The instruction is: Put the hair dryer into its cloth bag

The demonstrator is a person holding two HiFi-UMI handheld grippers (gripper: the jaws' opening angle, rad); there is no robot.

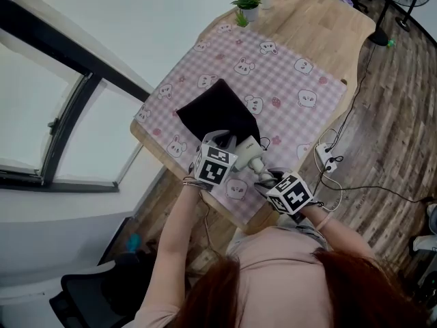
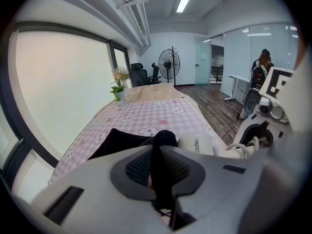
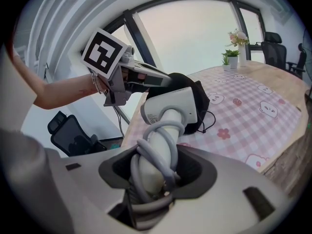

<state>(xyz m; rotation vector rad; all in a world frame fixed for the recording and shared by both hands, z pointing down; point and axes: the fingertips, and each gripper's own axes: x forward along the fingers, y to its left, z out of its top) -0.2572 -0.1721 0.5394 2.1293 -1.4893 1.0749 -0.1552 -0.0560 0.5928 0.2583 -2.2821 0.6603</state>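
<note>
Two grips are seen: the cloth bag (image 1: 218,115) is pinched by the left tool (image 2: 158,152), the hair dryer (image 3: 173,106) by the right tool (image 3: 155,172).

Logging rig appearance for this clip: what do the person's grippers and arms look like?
The left gripper and right gripper have pale grey bodies with dark textured pads in the jaws; each carries a white cube with black square markers. The person wears a pink short-sleeved top and a bracelet on the left wrist.
</note>
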